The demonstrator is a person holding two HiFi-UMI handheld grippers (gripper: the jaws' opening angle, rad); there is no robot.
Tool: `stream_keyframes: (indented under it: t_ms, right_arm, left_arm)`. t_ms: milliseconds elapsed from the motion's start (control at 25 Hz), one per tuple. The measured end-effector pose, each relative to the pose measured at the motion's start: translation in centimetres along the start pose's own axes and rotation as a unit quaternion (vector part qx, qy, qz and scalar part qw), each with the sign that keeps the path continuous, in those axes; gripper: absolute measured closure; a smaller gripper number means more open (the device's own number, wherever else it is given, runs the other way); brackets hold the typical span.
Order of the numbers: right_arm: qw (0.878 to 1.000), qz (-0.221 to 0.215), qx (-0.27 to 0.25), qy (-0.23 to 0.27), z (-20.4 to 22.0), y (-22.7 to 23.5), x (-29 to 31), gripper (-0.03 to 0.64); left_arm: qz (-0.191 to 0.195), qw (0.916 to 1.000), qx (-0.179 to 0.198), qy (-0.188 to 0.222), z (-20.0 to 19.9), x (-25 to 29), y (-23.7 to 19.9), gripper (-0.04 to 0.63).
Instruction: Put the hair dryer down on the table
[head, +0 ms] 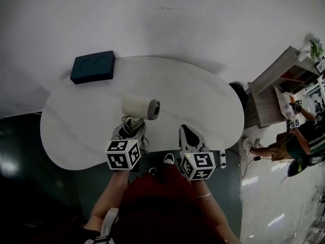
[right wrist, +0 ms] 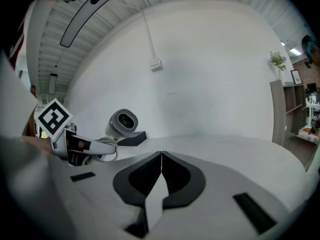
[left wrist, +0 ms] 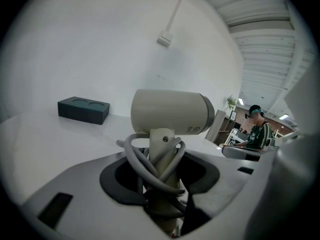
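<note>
Head view: L gripper (head: pixel 133 128) low centre-left, R gripper (head: pixel 187 132) just beside it at low centre. Both point up-frame over the near edge of the white surface (head: pixel 76 116). L forearm (head: pixel 109 197) enters from bottom left, roughly straight. Hair dryer (head: pixel 140 107) sits at the L jaws' tips, barrel horiz, nozzle facing right, over mid surface. Dark box (head: pixel 93 66) upper left on the surface, well apart.

L gripper view: jaws clamped on the hair dryer (left wrist: pixel 170 111) handle, with the cord (left wrist: pixel 152 166) wrapped round it. Handle upright, barrel centre frame above the jaws. Dark box (left wrist: pixel 83 109) mid-left. Can't tell if the dryer touches the surface.

R gripper view: jaws closed tip to tip at low centre, nothing between. Hair dryer (right wrist: pixel 122 124) mid-left, nozzle toward cam, held by the L gripper, whose marker cube (right wrist: pixel 52 118) is at the left edge.
</note>
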State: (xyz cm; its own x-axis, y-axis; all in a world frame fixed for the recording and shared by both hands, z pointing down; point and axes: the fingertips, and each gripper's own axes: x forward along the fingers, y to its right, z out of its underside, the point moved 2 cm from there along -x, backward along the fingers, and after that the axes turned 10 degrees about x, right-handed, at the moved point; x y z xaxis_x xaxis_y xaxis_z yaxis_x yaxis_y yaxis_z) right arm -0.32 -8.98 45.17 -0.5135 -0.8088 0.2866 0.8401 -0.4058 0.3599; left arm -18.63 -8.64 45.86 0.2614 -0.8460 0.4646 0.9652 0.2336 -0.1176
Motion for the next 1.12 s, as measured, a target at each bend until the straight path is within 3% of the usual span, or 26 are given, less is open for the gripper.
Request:
stream_keyframes:
  t_ms: [480, 880, 1120]
  right_arm:
    - [1.0, -0.005, -0.008, -0.01, -2.0, 2.9, 3.5, 0.601]
    - [1.0, 0.021, 0.004, -0.023, -2.2, 6.6, 4.7, 0.601]
    - [0.999, 0.037, 0.012, -0.027, -2.2, 8.5, 4.9, 0.601]
  left_arm:
    - [-0.005, 0.9988, 0.034, -0.037, -0.7, 4.6, -1.6, 0.39]
    - [0.025, 0.9933, 0.086, -0.074, -1.3, 9.9, -2.3, 0.39]
    - [0.063, 0.984, 0.136, -0.096, -1.9, 13.2, -1.6, 0.39]
